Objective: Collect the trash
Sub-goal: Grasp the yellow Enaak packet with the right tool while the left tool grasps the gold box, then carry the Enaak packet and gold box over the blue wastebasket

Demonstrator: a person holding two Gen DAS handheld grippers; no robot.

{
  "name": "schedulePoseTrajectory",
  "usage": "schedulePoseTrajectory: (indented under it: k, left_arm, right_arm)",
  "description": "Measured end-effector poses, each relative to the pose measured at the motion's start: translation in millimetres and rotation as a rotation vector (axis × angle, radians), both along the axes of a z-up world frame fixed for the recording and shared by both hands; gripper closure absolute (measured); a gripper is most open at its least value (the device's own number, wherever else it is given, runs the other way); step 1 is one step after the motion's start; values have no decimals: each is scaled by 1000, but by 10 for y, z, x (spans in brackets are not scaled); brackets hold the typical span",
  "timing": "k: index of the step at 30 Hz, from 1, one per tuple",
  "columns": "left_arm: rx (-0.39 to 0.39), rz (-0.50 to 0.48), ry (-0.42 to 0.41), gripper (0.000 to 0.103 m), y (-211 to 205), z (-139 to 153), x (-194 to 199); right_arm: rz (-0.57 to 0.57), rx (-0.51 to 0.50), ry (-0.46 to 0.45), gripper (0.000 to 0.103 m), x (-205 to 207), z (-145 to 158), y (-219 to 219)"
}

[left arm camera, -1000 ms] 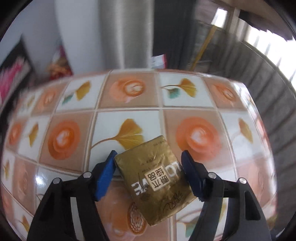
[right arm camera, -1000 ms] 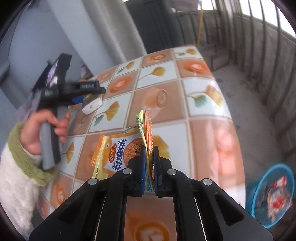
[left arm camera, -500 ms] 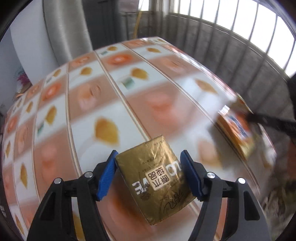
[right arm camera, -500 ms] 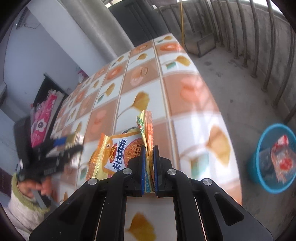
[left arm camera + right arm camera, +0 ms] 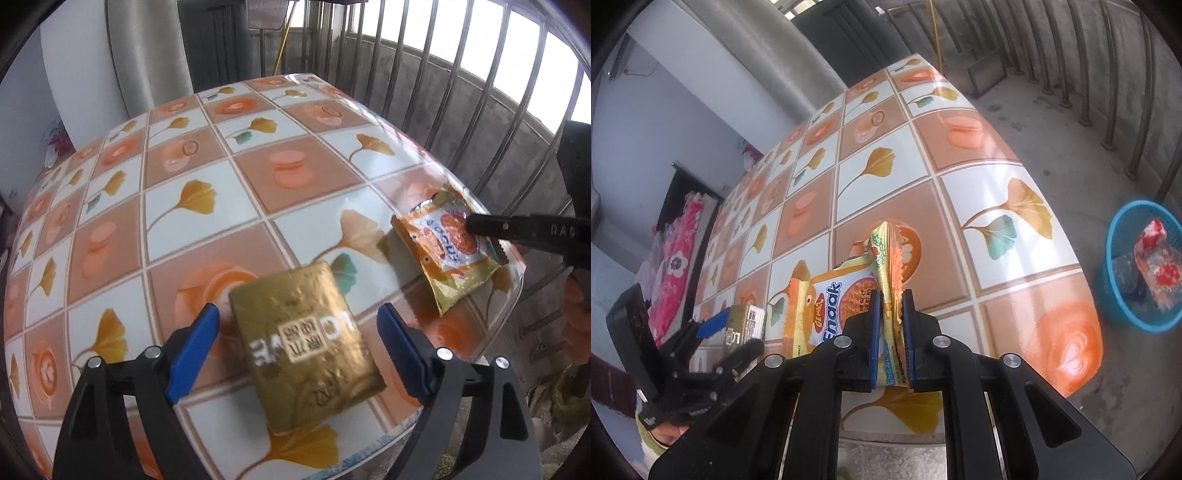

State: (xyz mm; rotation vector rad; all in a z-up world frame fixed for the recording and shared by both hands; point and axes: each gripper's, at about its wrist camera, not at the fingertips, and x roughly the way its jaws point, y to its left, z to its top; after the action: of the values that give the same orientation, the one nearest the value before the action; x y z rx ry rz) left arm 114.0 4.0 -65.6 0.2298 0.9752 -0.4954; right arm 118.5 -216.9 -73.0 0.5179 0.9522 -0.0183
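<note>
My left claw (image 5: 299,347) has just been spreading its jaws, and the gold foil packet (image 5: 304,345) sits between the blue pads (image 5: 194,345) with clear gaps on both sides, so nothing is pinching it. It looks slightly blurred, and I can't tell if it's lying flat on the table (image 5: 207,206) or just above it. It's over the near corner of the table, on that glossy cloth with the orange squares and ginkgo leaves.

My right claw (image 5: 890,325) has been easing its jaws apart a little too, but they're close together with the folded edge of the orange Enaak snack wrapper (image 5: 834,295) between them. That strip stands up between the pads (image 5: 873,332) while the rest of the wrapper lies to the left on the table, close to the edge. Whether the pads are pressing on it right now, I honestly can't tell, since there's a sliver of space around the foil.

From the right view you can see the left claw off to the lower left with the gold packet in its mouth, just beside the wrapper.

On the concrete floor to the right of the table there's a blue basket (image 5: 1115,295) with a red-and-white wrapper (image 5: 1156,266) and something dark in it.
</note>
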Motion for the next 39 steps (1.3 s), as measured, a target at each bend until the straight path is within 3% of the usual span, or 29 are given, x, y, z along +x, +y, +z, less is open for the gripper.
schedulePoseTrajectory:
  k: [7, 12, 13, 16, 20, 39]
  left_arm:
    - [45, 49, -29, 18, -20, -61, 21]
    - [37, 65, -31, 24, 53, -58, 11]
    - [28, 67, -28, 27, 68, -58, 5]
    - [21, 68, -33, 39, 88, -42, -21]
    - [16, 66, -39, 50, 91, -28, -33]
    - [4, 72, -98, 51, 94, 133, -111]
  right_arm:
    - [28, 17, 6, 72, 13, 11, 53]
    - [85, -127, 10, 71, -1, 38, 278]
    - [91, -172, 13, 71, -6, 44, 331]
    - [111, -258, 23, 86, -19, 28, 446]
    - [113, -257, 21, 93, -38, 10, 464]
    - [45, -202, -48, 99, -120, 237, 257]
